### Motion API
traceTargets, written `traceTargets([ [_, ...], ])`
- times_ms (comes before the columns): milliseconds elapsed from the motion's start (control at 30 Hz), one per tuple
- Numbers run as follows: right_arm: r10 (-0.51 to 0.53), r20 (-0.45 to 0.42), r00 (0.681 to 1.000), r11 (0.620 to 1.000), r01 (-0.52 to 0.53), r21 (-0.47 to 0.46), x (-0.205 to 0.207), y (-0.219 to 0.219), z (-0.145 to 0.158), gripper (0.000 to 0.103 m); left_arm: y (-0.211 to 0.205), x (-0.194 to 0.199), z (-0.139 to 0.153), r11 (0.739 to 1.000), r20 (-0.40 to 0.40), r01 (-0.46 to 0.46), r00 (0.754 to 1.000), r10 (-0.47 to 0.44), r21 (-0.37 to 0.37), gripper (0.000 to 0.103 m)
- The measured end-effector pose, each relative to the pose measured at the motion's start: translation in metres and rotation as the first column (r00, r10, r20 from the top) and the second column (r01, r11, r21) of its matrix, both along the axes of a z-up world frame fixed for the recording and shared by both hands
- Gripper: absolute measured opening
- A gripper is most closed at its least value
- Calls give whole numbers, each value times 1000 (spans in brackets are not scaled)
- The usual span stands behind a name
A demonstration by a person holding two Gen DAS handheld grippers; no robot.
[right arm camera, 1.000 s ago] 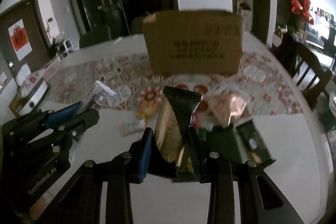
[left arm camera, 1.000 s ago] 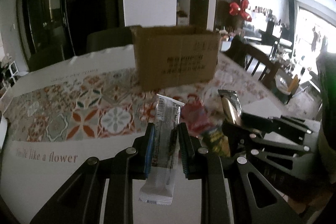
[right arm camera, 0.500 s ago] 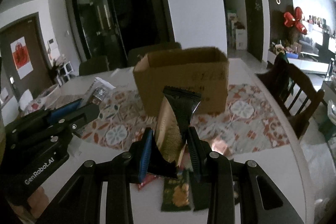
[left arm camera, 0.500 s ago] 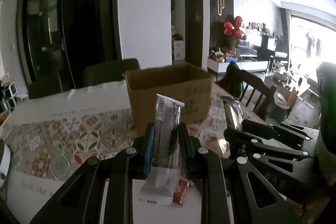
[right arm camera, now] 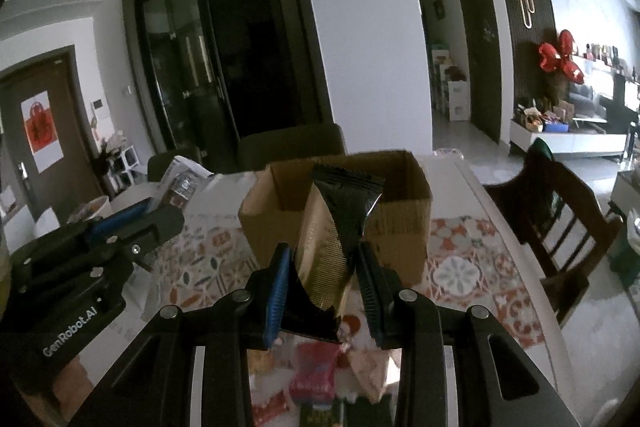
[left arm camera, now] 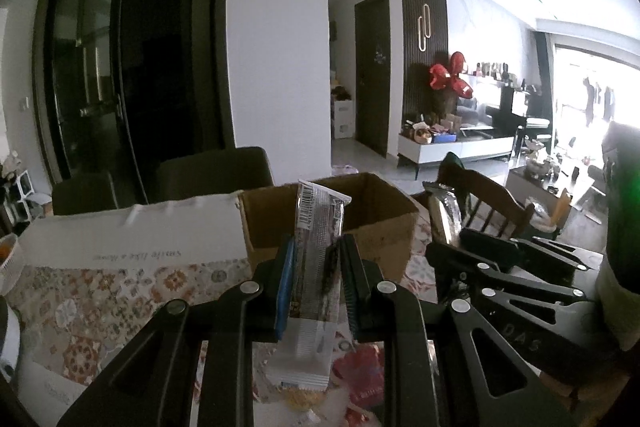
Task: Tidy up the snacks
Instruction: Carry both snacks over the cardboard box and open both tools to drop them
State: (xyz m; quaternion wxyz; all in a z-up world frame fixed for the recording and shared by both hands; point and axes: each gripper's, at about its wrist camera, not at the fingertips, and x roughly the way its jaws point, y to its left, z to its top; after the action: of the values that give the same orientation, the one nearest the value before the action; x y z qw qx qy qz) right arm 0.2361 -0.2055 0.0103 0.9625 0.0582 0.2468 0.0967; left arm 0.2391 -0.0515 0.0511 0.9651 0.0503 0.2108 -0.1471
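Snacks were clamped upright short of the cardboard box [left arm camera: 328, 223]: left gripper [left arm camera: 316, 291] pinching the silver bar [left arm camera: 318, 239], right gripper [right arm camera: 323, 287] the gold-black packet [right arm camera: 336, 223]; both needed carrying over its rim before release.

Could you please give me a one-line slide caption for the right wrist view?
Right gripper holds a black-and-gold snack packet upright before the open cardboard box.

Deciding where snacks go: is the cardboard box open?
Open: the cardboard box shows its top rim and inner walls, no flaps covering. Contents cannot be seen.
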Motion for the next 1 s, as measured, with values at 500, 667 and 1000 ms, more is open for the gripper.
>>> traceTargets([
  [500, 10, -48, 999, 1000, -10, 7, 84, -14, 20, 34, -17, 90, 13, 999, -79, 22, 997, -24, -26, 23],
  [667, 17, -92, 996, 1000, -16, 11, 120, -20, 21, 34, -23, 121, 10, 1000, -121, 19, 992, -22, -22, 23],
  [1000, 29, -199, 980, 1000, -29, 6, 176, -29, 1, 35, -32, 184, -14, 1000, -247, 19, 969, -25, -25, 23],
])
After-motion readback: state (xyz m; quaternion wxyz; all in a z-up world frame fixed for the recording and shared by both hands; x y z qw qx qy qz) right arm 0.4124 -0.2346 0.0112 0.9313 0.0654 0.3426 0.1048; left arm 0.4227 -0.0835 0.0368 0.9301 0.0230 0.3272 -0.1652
